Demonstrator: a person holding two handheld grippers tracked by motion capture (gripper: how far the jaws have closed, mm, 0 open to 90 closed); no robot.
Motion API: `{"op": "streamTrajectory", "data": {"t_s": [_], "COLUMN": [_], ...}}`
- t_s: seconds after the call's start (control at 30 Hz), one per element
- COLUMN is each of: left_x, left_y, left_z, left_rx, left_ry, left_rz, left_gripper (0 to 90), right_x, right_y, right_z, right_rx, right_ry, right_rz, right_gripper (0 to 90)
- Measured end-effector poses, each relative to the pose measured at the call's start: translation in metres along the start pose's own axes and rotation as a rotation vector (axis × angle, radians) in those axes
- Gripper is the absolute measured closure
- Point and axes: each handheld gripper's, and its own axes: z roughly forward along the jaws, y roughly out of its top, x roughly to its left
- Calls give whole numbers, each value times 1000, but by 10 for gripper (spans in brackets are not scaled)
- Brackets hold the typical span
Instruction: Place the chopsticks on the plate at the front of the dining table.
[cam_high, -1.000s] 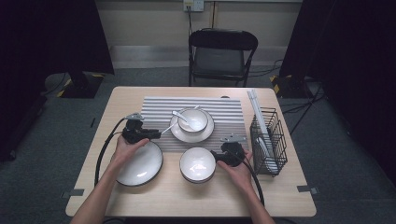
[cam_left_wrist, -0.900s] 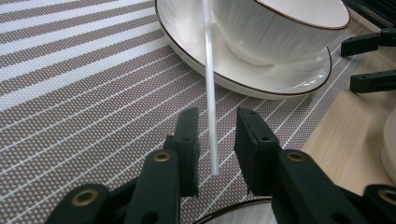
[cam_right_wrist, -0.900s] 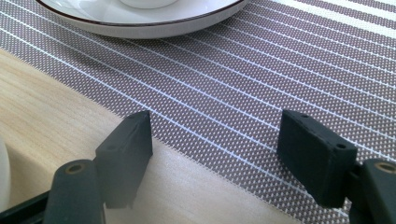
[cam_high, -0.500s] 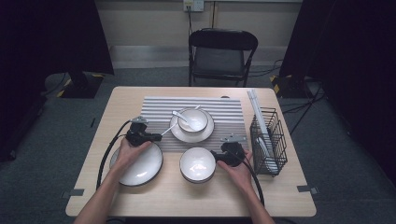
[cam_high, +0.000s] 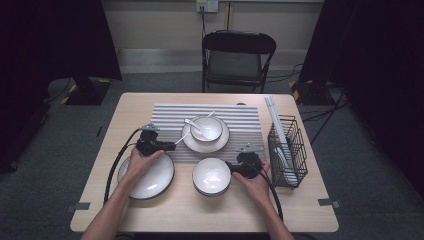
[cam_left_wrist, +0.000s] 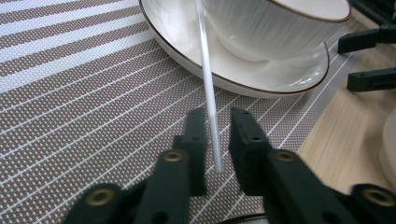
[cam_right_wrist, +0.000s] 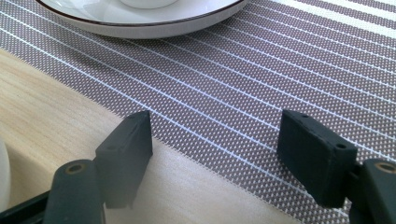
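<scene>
Between the left jaws: a thin white chopstick (cam_left_wrist: 208, 93) runs up from the tip gap toward the plate rim.
Left gripper (cam_left_wrist: 218, 135): jaws nearly together around the chopstick and just now opening a little; a sliver of gap shows on each side, so the pads do not seem to press it.
Chopstick's far end: leans on the rim of the saucer plate (cam_left_wrist: 196, 60) that carries the ribbed bowl (cam_left_wrist: 275, 23), straight ahead of the left jaws; its near end sits low over the striped placemat (cam_left_wrist: 70, 93).
Right gripper (cam_right_wrist: 215, 154): jaws spread wide with nothing between them, hovering over the edge where the placemat meets the wooden table (cam_right_wrist: 56, 121).
Beside the right gripper: an empty white bowl (cam_high: 211, 175) just to its left in the high view, and the wire cutlery basket (cam_high: 288, 150) on its other side.
Under the left hand: a flat white plate (cam_high: 146, 176), close behind the gripper.
Step in hand: by my reading, taking hold of the chopstick at its near end.
Next move calls for: closing firmly and squarely on so thin a rod, then lifting without dragging it across the saucer or tipping the bowl.
</scene>
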Motion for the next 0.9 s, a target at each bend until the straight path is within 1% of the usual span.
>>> {"op": "streamTrajectory", "data": {"t_s": [0.07,0.1,0.17,0.2,0.27,0.33,0.37,0.47,0.5,0.57,0.6,0.63,0.7,0.73,0.77,0.83,0.87,0.9], "left_x": [0,0,-2,-2,-2,-3,-3,-4,-5,-7,-7,-9,-10,-11,-14,-16,-17,-17], "left_y": [0,0,0,0,0,0,0,0,0,-1,-1,0,1,1,1,2,2,2], "left_z": [-2,-2,-7,-8,-11,-13,-16,-20,-22,-26,-26,-30,-33,-35,-39,-41,-43,-43], "left_rx": [1,-8,-13,-18,-22,-25,-31,-42,-42,-41,-41,-54,-56,-59,-61,-59,-62,-62], "left_ry": [3,-7,-26,-29,-23,-22,-10,1,2,17,17,21,29,18,19,19,3,3], "left_rz": [8,2,23,23,26,27,31,26,27,33,33,32,35,37,39,44,40,40], "left_gripper": [728,685,668,648,613,601,552,535,508,483,482,474,461,458,451,448,447,447], "right_x": [0,0,0,0,0,0,0,0,0,0,0,0,0,0,0,1,1,1], "right_y": [0,0,0,0,0,0,0,0,0,0,0,0,0,0,0,0,1,1], "right_z": [0,0,0,0,0,0,0,0,0,0,0,0,0,0,0,0,1,1], "right_rx": [0,0,0,0,0,0,0,0,0,0,0,0,0,0,1,1,1,1], "right_ry": [0,0,0,0,0,-1,0,-1,-1,-2,-2,-3,-5,-6,-6,-7,-14,-14], "right_rz": [0,0,0,0,0,0,0,-1,-1,-3,-3,-3,-2,-3,-2,-2,1,1], "right_gripper": [260,260,260,260,260,260,260,260,260,260,260,259,259,259,259,258,251,251]}}
